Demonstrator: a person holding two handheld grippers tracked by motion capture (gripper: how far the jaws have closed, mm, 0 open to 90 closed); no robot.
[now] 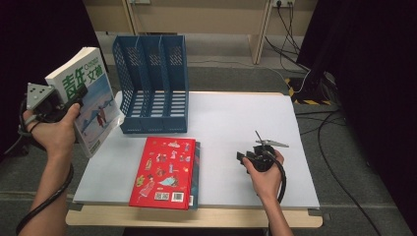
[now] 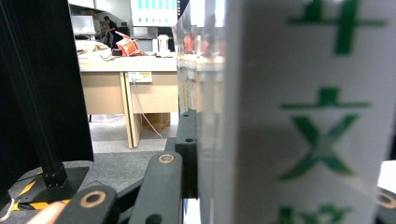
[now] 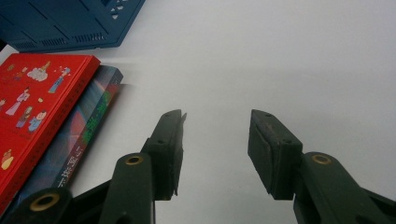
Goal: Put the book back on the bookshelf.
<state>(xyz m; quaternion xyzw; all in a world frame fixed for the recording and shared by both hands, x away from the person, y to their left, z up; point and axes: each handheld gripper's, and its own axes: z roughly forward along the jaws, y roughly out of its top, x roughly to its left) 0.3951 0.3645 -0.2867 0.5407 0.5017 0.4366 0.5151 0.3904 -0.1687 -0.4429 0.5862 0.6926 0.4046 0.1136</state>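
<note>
The blue file rack (image 1: 151,83) stands at the back left of the white table (image 1: 236,123), its three slots facing forward. Left of the rack and off the table's edge, the left gripper (image 1: 74,98) holds up a white and green magazine (image 1: 86,98), jaws clamped on it, cover tilted toward the rack. In front of the rack a red book (image 1: 162,172) lies flat on another book (image 1: 195,172), of which only a strip shows. Well right of the rack the right gripper (image 1: 246,157) rests low over bare tabletop, its jaws apart with nothing between them.

The left gripper view shows the magazine's spine (image 2: 322,121) close up and a desk (image 2: 126,65) behind; the right gripper view shows the lower book's striped cover (image 3: 88,126).
</note>
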